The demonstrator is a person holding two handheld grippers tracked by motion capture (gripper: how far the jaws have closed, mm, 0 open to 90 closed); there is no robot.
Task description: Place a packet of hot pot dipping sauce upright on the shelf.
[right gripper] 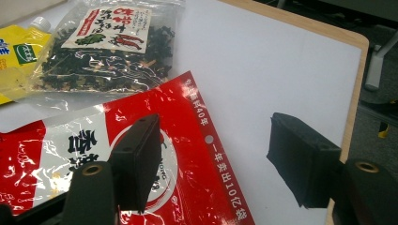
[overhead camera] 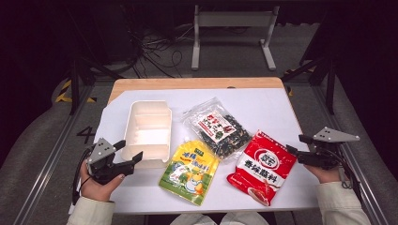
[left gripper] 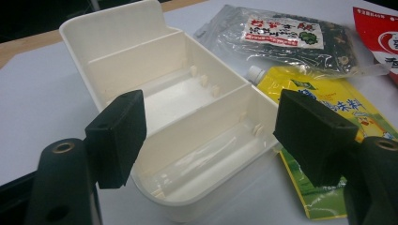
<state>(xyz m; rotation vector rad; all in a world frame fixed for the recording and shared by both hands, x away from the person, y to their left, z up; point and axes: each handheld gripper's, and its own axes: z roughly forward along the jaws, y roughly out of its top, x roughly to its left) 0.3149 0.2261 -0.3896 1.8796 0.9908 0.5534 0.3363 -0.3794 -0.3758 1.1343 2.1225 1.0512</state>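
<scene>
— Dark floor and loose cables are lying beyond the far edge of the desk (overhead camera: 263,101); what is sitting on its white sheet?

— A white divided box (overhead camera: 146,131) is resting toward the left edge, empty. Just beside it a yellow spouted pouch (overhead camera: 190,171) is lying near the front edge, a clear bag of dark dried bits (overhead camera: 219,127) is sitting mid-desk, and a red sauce packet (overhead camera: 262,167) is lying toward the right front corner.

— And the tools?

— The left hand-held gripper (overhead camera: 127,154) is hovering at the box's near end, jaws apart, holding nothing. The right hand-held gripper (overhead camera: 296,144) is waiting off the right edge, jaws apart too, aiming at the red packet.

— So which step?

— Probably the start: packing is not yet begun. Next, I'd judge, the right one is needing to close on the red packet's edge while the left is steadying the box.
</scene>
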